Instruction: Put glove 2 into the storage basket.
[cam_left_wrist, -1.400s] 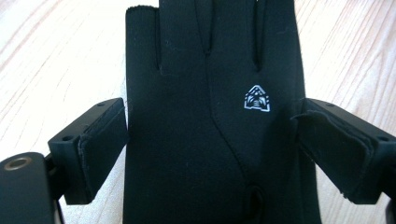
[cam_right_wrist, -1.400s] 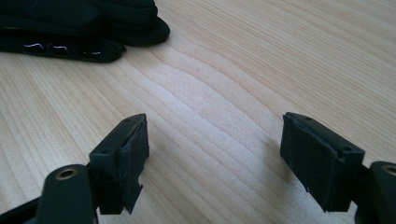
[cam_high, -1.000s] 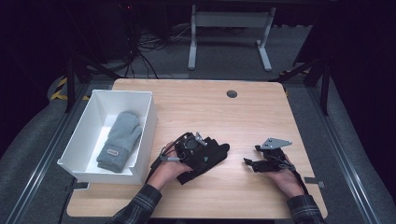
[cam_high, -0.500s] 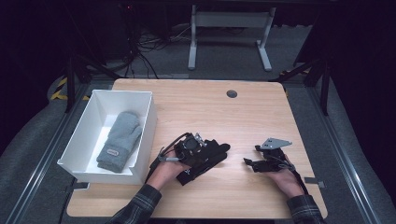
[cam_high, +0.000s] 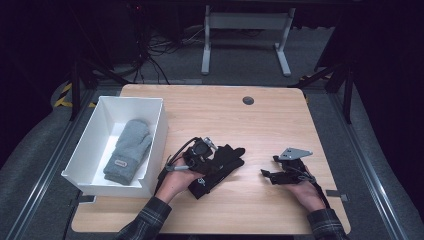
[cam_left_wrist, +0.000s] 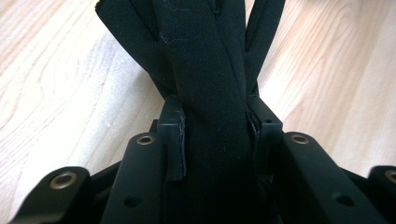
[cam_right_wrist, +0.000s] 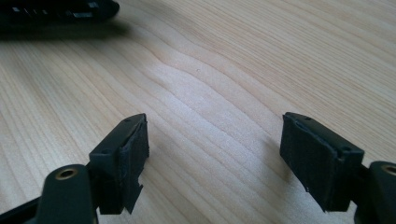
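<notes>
- While clamped in the left gripper (cam_high: 212, 161) jaws, the black glove (cam_left_wrist: 205, 70) lay on the desk (cam_high: 260, 125), fingers running straight ahead, white bin (cam_high: 152, 145) just beside.
- Right gripper (cam_right_wrist: 219, 154): jaws wide, empty, well apart.

The left gripper (cam_high: 220, 162) is lying low over the table with its jaws pinching tight, the left hand (cam_high: 177, 177) wrapping it, while the right gripper (cam_high: 267, 175) is resting, jaws gaping wide
</notes>
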